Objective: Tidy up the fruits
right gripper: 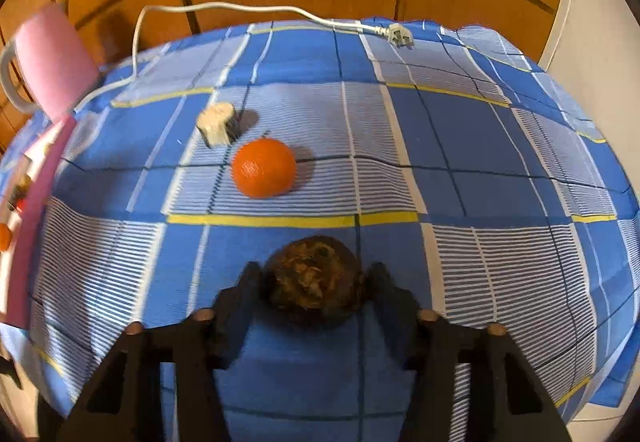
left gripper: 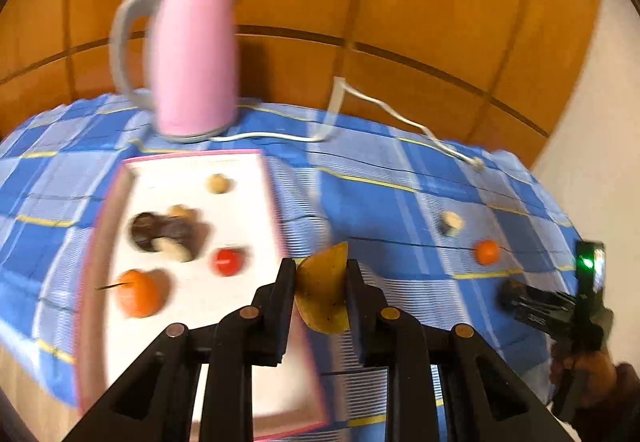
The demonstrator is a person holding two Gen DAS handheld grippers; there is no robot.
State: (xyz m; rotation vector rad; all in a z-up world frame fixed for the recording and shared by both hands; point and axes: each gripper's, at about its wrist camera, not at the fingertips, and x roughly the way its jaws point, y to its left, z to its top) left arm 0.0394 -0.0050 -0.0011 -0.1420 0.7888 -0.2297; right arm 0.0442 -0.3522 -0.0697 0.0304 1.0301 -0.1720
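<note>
Checked cloth point(right gripper: 440, 146) over counter. Left gripper point(left gripper: 322, 294) jaws pinching yellow wedge point(left gripper: 323, 292) above tray point(left gripper: 192, 294) edge, long axis upright. Right gripper point(right gripper: 314, 282) jaws half spread, flanking brown fruit point(right gripper: 314, 280) on cloth; contact unclear.

The surface is covered by a blue checked cloth point(right gripper: 400, 146) with white and yellow stripes. On the cloth stand a pink kettle point(left gripper: 192, 62) at the back, its white cord point(right gripper: 248, 8) trailing to a plug point(right gripper: 398, 34), and a pink-edged white tray point(left gripper: 192, 342). An orange point(right gripper: 264, 168), a small pale piece point(right gripper: 218, 124) just behind it and a dark brown round fruit point(right gripper: 312, 280) also lie on the cloth.
</note>
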